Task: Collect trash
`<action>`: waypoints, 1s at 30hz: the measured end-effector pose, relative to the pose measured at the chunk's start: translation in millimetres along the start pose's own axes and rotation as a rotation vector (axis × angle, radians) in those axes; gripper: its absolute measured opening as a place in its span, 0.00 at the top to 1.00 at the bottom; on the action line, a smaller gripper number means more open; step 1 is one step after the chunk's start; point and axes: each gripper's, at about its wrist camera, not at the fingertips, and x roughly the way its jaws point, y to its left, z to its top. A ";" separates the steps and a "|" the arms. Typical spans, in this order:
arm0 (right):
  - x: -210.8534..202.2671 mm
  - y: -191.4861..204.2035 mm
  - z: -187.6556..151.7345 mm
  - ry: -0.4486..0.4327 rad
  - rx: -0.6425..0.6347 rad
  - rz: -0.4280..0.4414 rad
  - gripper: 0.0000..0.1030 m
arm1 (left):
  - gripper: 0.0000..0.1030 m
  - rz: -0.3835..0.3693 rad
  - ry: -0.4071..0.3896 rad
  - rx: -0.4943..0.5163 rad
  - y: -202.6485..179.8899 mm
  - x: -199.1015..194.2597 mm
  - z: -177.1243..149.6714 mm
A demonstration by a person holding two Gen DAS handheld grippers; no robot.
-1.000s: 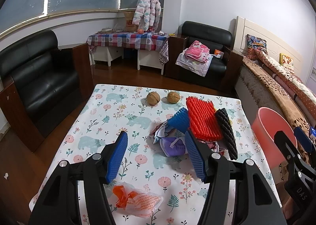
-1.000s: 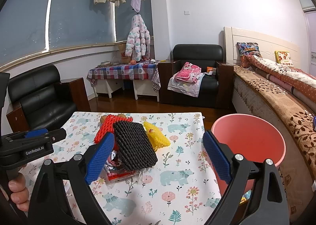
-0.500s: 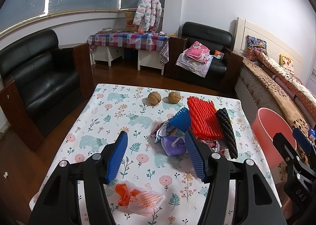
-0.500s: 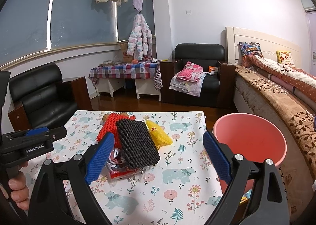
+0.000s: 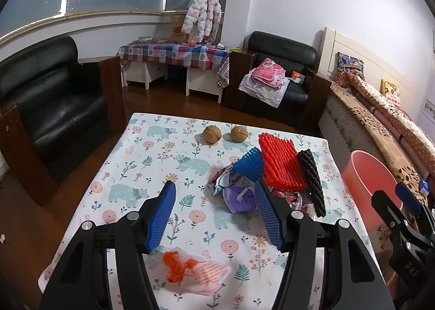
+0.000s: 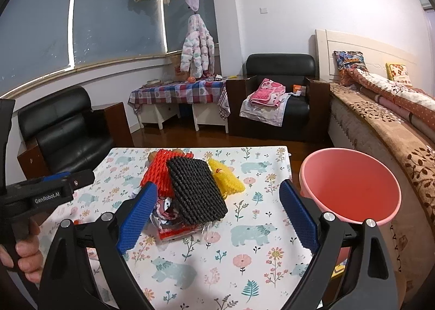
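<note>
While the trash pile [image 5: 267, 177] sits mid-desk [image 5: 152, 152], left of the pink bin [image 6: 350, 185], only the right view shows yellow netting [image 6: 227, 178]; only the left shows an orange bag [image 5: 194, 272] and two walnuts [image 5: 211, 134]. Left tool [image 5: 214, 213] and right tool [image 6: 217, 217] gape, empty

Bare bench [image 5: 152, 163] left of trash pile [image 5: 266, 174]; two walnuts [image 5: 225, 134] behind; pink bin [image 6: 350, 185] beside right edge.
</note>
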 end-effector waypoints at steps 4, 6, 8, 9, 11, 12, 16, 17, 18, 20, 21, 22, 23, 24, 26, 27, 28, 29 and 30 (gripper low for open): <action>0.0 1.4 -1.5 0.011 -0.018 0.006 0.14 | 0.42 -0.016 -0.011 0.018 11.3 -3.7 -4.1; 2.2 2.2 -2.4 0.028 -0.028 0.013 0.17 | 0.42 -0.023 -0.017 0.024 19.2 -7.6 -6.4; 4.3 2.9 -2.8 0.042 -0.032 0.023 0.18 | 0.42 -0.039 -0.011 0.019 28.4 -10.9 -8.4; 4.7 3.8 -3.1 0.045 -0.033 0.027 0.18 | 0.42 -0.046 -0.007 0.015 33.9 -12.9 -9.4; 5.7 4.4 -4.0 0.051 -0.039 0.034 0.20 | 0.42 -0.052 0.003 0.011 43.5 -17.1 -13.5; 6.7 5.3 -4.2 0.056 -0.042 0.037 0.21 | 0.42 -0.051 0.007 0.013 47.2 -18.8 -15.7; 13.1 6.3 -7.4 0.098 -0.043 0.063 0.29 | 0.42 -0.070 0.046 0.015 61.6 -22.0 -26.9; 14.4 6.5 -8.2 0.107 -0.042 0.071 0.31 | 0.42 -0.087 0.062 0.015 65.4 -22.6 -30.6; 15.5 7.1 -8.8 0.115 -0.044 0.078 0.31 | 0.42 -0.101 0.075 0.017 66.6 -22.5 -34.0; 17.4 9.5 -10.2 0.124 -0.050 0.086 0.32 | 0.42 -0.137 0.098 0.033 65.5 -23.1 -40.5; 17.7 10.1 -10.7 0.127 -0.053 0.090 0.33 | 0.42 -0.152 0.106 0.044 64.3 -24.1 -43.2; 17.8 10.0 -10.9 0.129 -0.055 0.092 0.33 | 0.42 -0.167 0.113 0.059 61.6 -24.4 -45.5; 17.7 10.3 -11.3 0.130 -0.057 0.096 0.33 | 0.42 -0.181 0.120 0.076 57.5 -25.1 -48.1; 17.7 10.7 -11.7 0.131 -0.058 0.097 0.33 | 0.42 -0.191 0.127 0.088 55.8 -25.1 -49.2; 18.4 11.3 -11.9 0.135 -0.060 0.098 0.33 | 0.42 -0.225 0.149 0.109 47.6 -23.4 -52.7; 18.7 11.6 -12.1 0.137 -0.062 0.098 0.33 | 0.42 -0.241 0.158 0.123 43.5 -22.8 -54.5; 18.8 11.2 -12.0 0.139 -0.062 0.097 0.33 | 0.42 -0.248 0.163 0.142 38.4 -22.2 -56.2; 19.0 10.8 -12.1 0.140 -0.062 0.096 0.33 | 0.42 -0.246 0.168 0.165 32.3 -21.1 -58.4; 19.7 10.7 -12.2 0.141 -0.062 0.095 0.33 | 0.42 -0.238 0.182 0.180 28.7 -17.7 -59.6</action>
